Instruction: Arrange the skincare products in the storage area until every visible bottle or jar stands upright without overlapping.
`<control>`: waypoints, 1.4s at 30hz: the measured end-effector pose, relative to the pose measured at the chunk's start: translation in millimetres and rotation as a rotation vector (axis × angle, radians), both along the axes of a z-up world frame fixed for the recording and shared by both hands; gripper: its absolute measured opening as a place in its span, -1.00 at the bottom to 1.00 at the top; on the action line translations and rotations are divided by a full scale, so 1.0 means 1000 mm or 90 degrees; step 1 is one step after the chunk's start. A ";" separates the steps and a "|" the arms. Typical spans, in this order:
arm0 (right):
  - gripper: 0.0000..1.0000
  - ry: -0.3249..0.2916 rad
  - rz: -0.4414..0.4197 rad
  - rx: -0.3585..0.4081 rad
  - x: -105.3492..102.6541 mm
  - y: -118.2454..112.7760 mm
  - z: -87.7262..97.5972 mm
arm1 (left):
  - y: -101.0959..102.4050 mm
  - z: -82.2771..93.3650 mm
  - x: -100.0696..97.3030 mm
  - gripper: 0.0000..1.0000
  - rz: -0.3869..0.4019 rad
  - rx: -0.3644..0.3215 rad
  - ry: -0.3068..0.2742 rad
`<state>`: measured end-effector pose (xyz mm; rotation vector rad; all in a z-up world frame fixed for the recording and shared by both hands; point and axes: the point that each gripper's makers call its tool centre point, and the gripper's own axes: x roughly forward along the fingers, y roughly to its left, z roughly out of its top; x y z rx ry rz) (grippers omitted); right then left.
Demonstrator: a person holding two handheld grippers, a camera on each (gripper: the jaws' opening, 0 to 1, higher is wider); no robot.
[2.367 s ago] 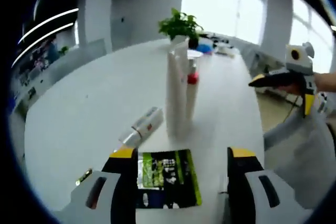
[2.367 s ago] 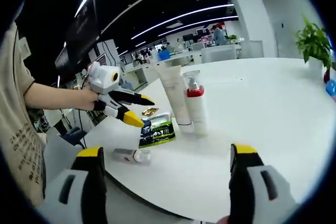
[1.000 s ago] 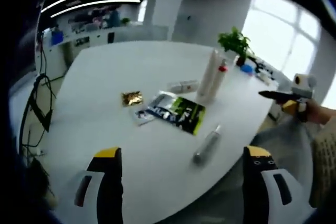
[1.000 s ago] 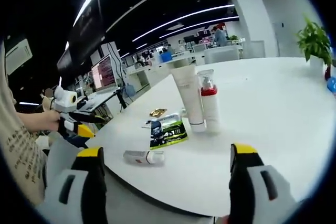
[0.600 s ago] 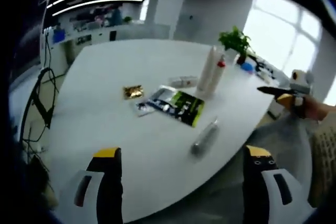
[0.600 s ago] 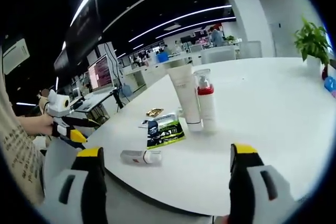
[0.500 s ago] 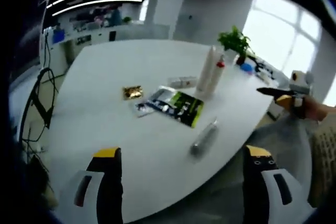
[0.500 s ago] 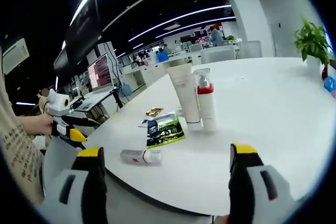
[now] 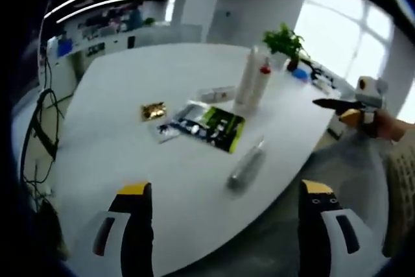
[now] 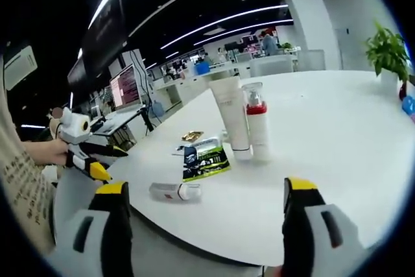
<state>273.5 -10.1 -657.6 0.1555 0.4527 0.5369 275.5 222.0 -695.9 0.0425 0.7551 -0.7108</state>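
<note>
Skincare products sat on a round white table (image 9: 117,95), where a white tube (image 10: 230,118) and a red-collared pump bottle (image 10: 258,128) stood upright, touching, at twelve o'clock in the right gripper view. One small bottle (image 10: 175,191) lay on its side at nine o'clock near the table edge; a green-and-black sachet (image 10: 204,159) lay flat between it and the standing pair, with a gold packet (image 9: 154,111) nearby. The left gripper (image 9: 227,228) and right gripper (image 10: 204,218) hung off the table, jaws spread wide and empty. The fallen bottle looked light, stiff and likely to roll; a hold across its middle seemed safest. Open tabletop stretched behind the standing pair, though the near edge left little margin.
</note>
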 end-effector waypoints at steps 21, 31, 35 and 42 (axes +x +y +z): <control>0.95 0.021 -0.005 -0.008 0.002 0.000 -0.005 | -0.036 -0.036 0.013 0.69 -0.147 0.106 0.033; 0.89 0.023 -0.036 0.014 0.005 -0.008 -0.004 | -0.058 -0.054 0.014 0.55 -0.226 0.161 0.054; 0.87 0.024 -0.039 0.009 0.005 -0.008 -0.004 | -0.064 -0.058 0.015 0.50 -0.244 0.173 0.059; 0.85 0.030 -0.048 0.012 0.006 -0.011 -0.006 | -0.072 -0.069 0.023 0.36 -0.287 0.215 0.068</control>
